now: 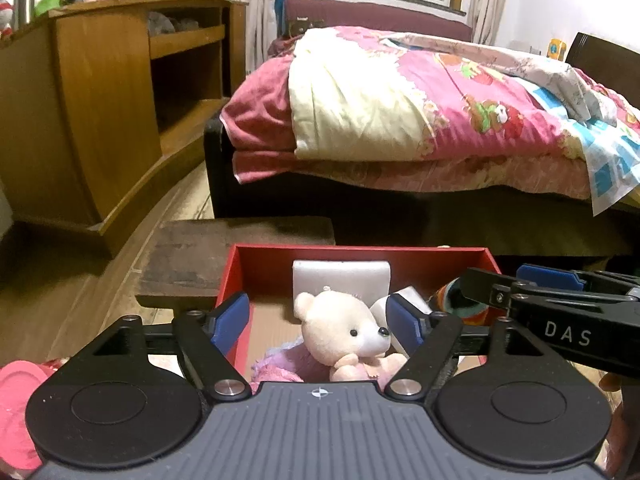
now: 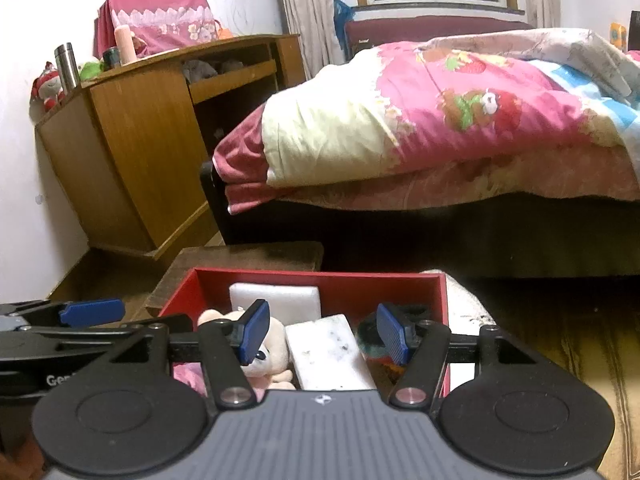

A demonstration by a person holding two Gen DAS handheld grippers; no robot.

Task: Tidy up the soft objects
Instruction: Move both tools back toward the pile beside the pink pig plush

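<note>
Plush was what we had to deal with: a cream teddy bear [image 1: 344, 332] sat inside the red box [image 1: 360, 254], toward its near left part, leaning on something pink and fluffy [image 1: 276, 364] beneath it. We judged the bear light, squashy and hard to damage; its fur would give under the pads, so a grip across the head or the round body looked safest, while a limb would likely just stretch and let it swing. Our left gripper [image 1: 320, 322] hung over the box with its jaws wide apart, one pad on each side of the bear's head, holding nothing. Our right gripper [image 2: 322, 332] was likewise wide open and empty, poised over the middle of the box. Behind the bear, against the far wall of the box, stood a white foam block [image 1: 341, 278]; just right of the bear lay a speckled white sponge-like slab [image 2: 328, 354], and beyond that, in the right part of the box, a striped multicoloured soft thing [image 1: 460, 300] that we could not identify. These were packed close, so we reckoned the slab could be nudged or caught by a pad closing on the bear. The box rested on a dark wooden bench [image 1: 192, 256], which served as our counter. Beyond the box stood the bed [image 1: 420, 120] with its pink quilt, and to the left of the box a wooden cabinet [image 1: 108, 112]; both were well apart from the box and out of the way.
</note>
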